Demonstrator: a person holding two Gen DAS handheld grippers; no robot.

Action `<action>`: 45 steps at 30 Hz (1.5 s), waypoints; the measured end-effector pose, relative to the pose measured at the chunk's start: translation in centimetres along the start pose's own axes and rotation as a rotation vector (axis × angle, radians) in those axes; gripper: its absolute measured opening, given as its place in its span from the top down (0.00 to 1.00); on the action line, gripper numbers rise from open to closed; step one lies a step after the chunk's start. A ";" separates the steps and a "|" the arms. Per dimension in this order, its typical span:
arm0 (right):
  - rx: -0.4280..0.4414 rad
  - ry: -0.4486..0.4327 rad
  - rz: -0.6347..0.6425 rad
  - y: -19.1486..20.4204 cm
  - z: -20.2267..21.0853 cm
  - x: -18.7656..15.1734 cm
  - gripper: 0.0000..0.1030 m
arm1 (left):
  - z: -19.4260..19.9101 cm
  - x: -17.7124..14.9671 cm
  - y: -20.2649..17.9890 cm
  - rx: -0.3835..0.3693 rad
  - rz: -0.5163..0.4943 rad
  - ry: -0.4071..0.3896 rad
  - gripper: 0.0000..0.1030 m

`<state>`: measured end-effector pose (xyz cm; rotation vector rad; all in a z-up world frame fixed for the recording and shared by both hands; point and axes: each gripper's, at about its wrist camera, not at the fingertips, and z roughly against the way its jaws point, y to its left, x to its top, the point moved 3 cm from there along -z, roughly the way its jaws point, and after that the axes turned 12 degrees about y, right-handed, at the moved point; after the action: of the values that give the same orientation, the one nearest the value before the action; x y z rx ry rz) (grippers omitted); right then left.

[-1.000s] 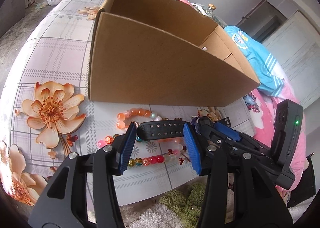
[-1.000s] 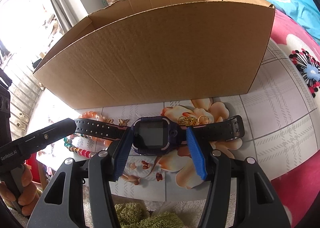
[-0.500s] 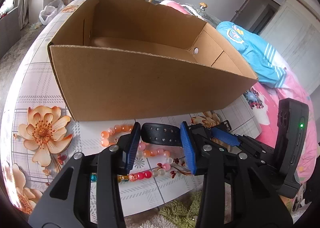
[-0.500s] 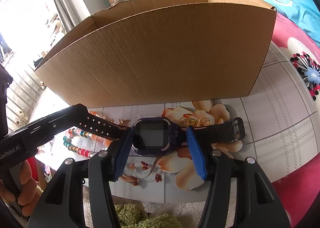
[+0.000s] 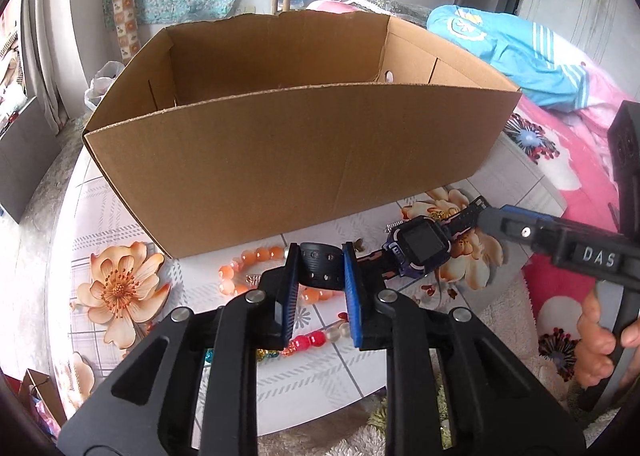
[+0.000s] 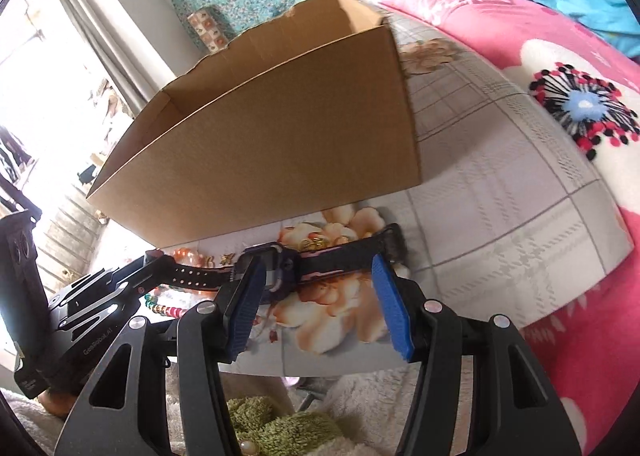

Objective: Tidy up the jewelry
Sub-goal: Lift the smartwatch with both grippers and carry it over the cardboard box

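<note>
A dark smartwatch [image 5: 424, 242] lies on the flowered table [image 5: 120, 223] in front of a big open cardboard box [image 5: 300, 151]. My left gripper [image 5: 320, 274] has its jaws closing on the watch's perforated black strap [image 5: 322, 268], and both blue pads touch the strap's edges. In the right wrist view the watch body [image 6: 280, 266] sits by the left pad of my right gripper [image 6: 318, 270]. That gripper is open and straddles the other strap [image 6: 344, 252] without pressing it. The left gripper [image 6: 100, 296] shows there on the strap end.
Orange beads [image 5: 248, 260] and a red and clear bead string [image 5: 308, 340] lie under and beside the left gripper. Gold rings [image 6: 316, 243] rest behind the watch, by the box wall [image 6: 280, 135]. A pink bedspread [image 6: 560, 35] borders the table on the right. A person's fingers [image 5: 596, 340] grip the right tool.
The left jaws have narrowed from wide apart to touching the strap, and that view rolled level with the box. The right gripper slid right, off the watch face toward the other strap.
</note>
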<state>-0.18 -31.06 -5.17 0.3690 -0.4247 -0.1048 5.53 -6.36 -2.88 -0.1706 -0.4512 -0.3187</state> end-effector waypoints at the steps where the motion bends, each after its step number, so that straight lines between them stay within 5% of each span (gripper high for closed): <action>1: -0.009 -0.008 -0.020 -0.8 0.3 0.0 0.47 | 0.0 0.0 0.1 0.003 -0.002 0.002 0.81; 4: 0.011 -0.016 -0.079 -2.5 0.6 0.5 0.48 | -0.1 -0.1 0.1 0.003 -0.005 0.004 0.81; 18: 0.024 0.030 -0.114 -3.1 -1.9 1.8 0.88 | -0.6 0.0 -0.2 0.000 0.003 0.004 0.81; 27: -0.012 -0.042 -0.079 -1.5 -0.6 1.0 0.94 | -0.3 0.1 -0.2 -0.022 0.002 0.000 0.81; 33: -0.055 -0.094 0.060 2.4 3.6 1.2 0.95 | 3.1 0.7 -0.3 -0.182 -0.015 -0.024 0.83; 38: -0.044 -0.155 0.159 5.5 8.2 2.6 0.95 | 8.7 2.9 0.8 -0.299 -0.043 -0.120 0.83; 45: -0.007 -0.229 0.321 10.2 9.5 10.3 0.95 | 10.5 9.8 3.4 -0.190 -0.050 -0.170 0.83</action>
<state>5.41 -26.50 10.65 0.2786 -0.7040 0.1664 10.82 -3.34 10.55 -0.3738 -0.5944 -0.3984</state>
